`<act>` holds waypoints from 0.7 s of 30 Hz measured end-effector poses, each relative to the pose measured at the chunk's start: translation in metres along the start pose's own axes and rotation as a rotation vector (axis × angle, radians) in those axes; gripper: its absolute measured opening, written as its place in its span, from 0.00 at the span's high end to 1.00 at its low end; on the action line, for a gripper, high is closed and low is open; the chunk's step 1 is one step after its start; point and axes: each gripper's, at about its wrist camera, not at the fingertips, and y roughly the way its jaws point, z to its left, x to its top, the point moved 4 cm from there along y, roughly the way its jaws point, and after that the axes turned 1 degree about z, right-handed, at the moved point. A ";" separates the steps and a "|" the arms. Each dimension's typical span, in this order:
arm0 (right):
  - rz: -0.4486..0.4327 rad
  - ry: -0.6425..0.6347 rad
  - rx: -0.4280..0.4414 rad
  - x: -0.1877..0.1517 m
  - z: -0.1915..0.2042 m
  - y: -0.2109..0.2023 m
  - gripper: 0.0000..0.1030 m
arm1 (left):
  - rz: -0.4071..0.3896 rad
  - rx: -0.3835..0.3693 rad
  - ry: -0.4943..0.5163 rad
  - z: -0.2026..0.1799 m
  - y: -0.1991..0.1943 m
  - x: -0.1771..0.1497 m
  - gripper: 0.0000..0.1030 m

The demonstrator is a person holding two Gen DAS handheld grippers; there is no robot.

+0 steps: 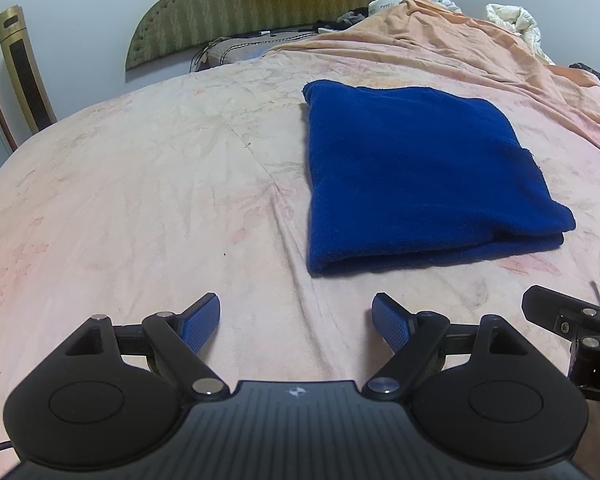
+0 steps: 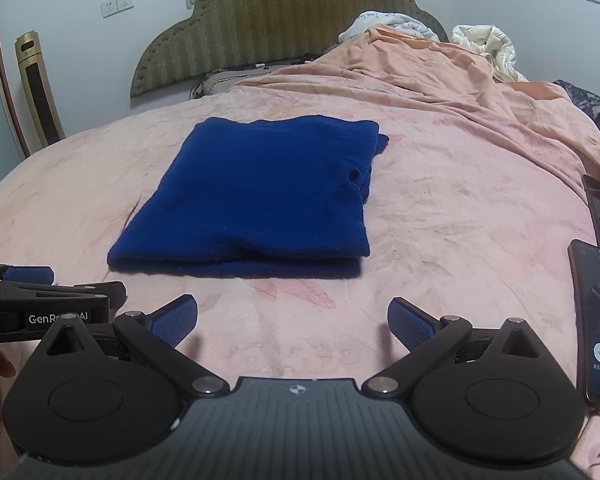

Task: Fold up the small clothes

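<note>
Each black hand-held gripper (image 1: 296, 322) (image 2: 293, 326) has 2 blue ribbed pads (image 1: 202, 326), silver rivets.

A blue cloth (image 2: 256, 196) lay folded into a rough rectangle on the pink bedspread (image 2: 440, 208), its doubled edge nearest the camera. The right gripper (image 2: 293, 326) hung short of it with its jaws spread wide and nothing between them, the blue pads (image 2: 176, 320) clear of the fabric. The left gripper (image 2: 28, 280) reached in from the left edge. A lit phone (image 2: 598, 328) rested at the right, and a green headboard (image 2: 284, 24) stood behind.
</note>
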 end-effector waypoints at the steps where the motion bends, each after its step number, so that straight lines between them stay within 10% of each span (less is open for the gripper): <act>1: 0.000 0.000 0.000 0.000 0.000 0.000 0.00 | 0.001 0.001 -0.001 0.000 0.000 0.000 0.19; 21: -0.016 0.004 0.025 -0.003 -0.003 0.000 0.00 | 0.009 0.041 0.007 -0.004 0.003 -0.003 0.19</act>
